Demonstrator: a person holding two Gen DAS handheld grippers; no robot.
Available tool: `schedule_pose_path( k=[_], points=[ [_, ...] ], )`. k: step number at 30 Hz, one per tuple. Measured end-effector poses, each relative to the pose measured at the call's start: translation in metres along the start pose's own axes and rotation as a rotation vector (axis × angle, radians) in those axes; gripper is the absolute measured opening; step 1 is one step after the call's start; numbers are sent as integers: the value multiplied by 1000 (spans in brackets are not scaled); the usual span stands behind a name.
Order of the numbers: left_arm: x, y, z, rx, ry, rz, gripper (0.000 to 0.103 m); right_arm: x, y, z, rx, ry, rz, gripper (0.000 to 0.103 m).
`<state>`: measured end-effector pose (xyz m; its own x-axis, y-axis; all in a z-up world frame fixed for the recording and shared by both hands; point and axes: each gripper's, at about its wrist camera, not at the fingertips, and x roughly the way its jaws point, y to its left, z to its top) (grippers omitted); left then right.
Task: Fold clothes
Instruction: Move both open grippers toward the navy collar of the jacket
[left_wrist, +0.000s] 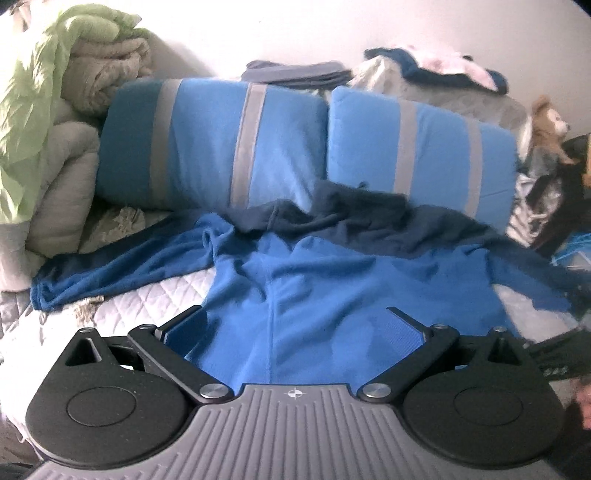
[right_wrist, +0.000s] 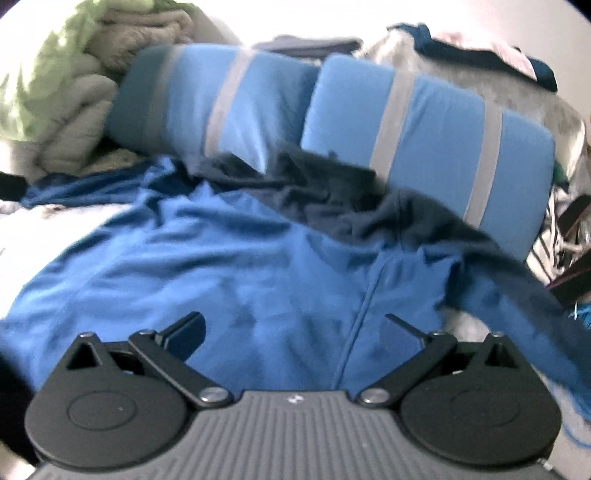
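A blue shirt lies spread and rumpled on the bed, its dark upper part bunched against two striped pillows. I hold the left tool and right tool low over the near hem, both with fingers spread wide and gripping nothing. To do this well, I judge each tool should pinch a hem corner, catching both layers, then draw the cloth taut and flat before folding.
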<state>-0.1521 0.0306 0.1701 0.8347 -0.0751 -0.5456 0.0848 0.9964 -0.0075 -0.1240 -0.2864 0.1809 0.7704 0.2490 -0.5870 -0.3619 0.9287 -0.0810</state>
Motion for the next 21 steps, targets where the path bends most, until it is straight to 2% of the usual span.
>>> schedule_pose_path(
  k=[8, 11, 15, 18, 21],
  points=[
    [-41, 0, 54, 36, 13, -96, 103, -76, -40, 69, 96, 19, 100, 103],
    [-53, 2, 77, 45, -9, -104, 103, -96, -61, 97, 151, 19, 128, 103],
    [-62, -2, 108, 57, -40, -128, 103, -116, -85, 128, 168, 5, 112, 103],
    [-58, -8, 130, 74, -33, -156, 103, -122, -96, 149, 152, 2, 91, 103],
    [-51, -14, 152, 96, -38, -264, 103, -121, -107, 169, 143, 7, 74, 103]
  ],
)
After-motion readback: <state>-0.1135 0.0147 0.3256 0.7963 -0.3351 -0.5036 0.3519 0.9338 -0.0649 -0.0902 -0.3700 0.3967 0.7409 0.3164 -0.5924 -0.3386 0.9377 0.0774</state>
